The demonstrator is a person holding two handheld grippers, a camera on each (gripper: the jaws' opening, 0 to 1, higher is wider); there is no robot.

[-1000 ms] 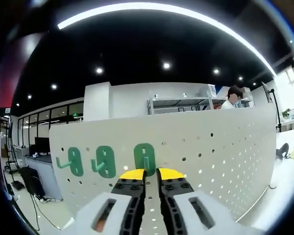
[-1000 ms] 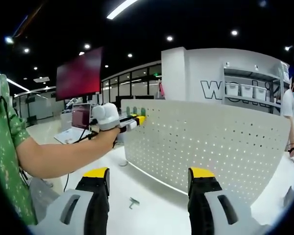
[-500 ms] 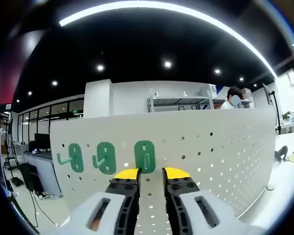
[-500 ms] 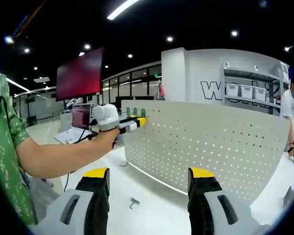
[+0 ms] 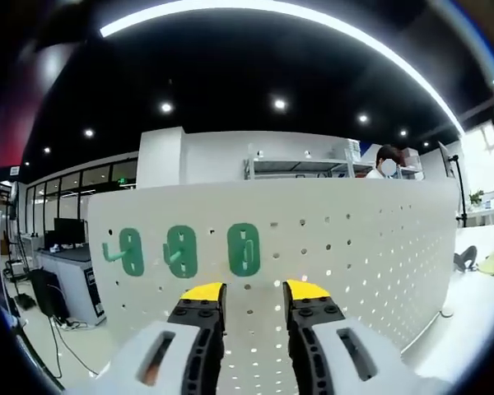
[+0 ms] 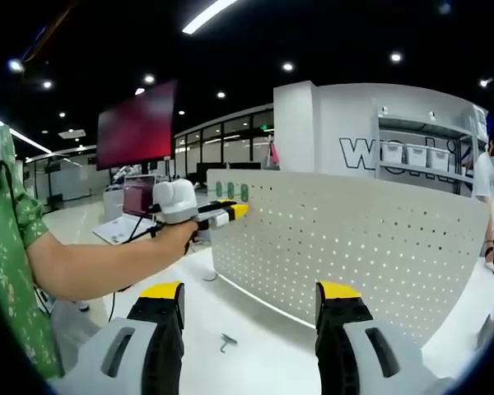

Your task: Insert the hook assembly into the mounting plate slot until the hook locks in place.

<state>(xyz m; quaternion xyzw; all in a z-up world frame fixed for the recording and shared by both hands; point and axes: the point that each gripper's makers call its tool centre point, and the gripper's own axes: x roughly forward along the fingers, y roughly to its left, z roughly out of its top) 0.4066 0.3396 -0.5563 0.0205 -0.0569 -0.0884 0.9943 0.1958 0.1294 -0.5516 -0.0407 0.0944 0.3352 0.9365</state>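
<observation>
Three green hook assemblies (image 5: 181, 251) sit in a row on the upright white perforated mounting plate (image 5: 354, 247); the rightmost hook (image 5: 244, 249) hangs just above my left gripper (image 5: 253, 292), which is open with nothing between its yellow-tipped jaws. In the right gripper view the same green hooks (image 6: 230, 191) show at the top left corner of the plate (image 6: 354, 247), and the left gripper (image 6: 237, 211), held by a person's bare arm, points at the plate just below them. My right gripper (image 6: 251, 292) stands wide open over the white table (image 6: 263, 325), empty.
A small loose grey-green hook part (image 6: 226, 340) lies on the table in front of the plate. A red screen (image 6: 136, 123) and a laptop (image 6: 136, 197) stand behind at the left. A person (image 6: 487, 193) stands beyond the plate at the right, near shelves (image 6: 412, 152).
My left gripper's jaws have spread apart from nearly shut at the rightmost hook's prong, and drawn back slightly. The hook stays on the plate. The right gripper has held still.
</observation>
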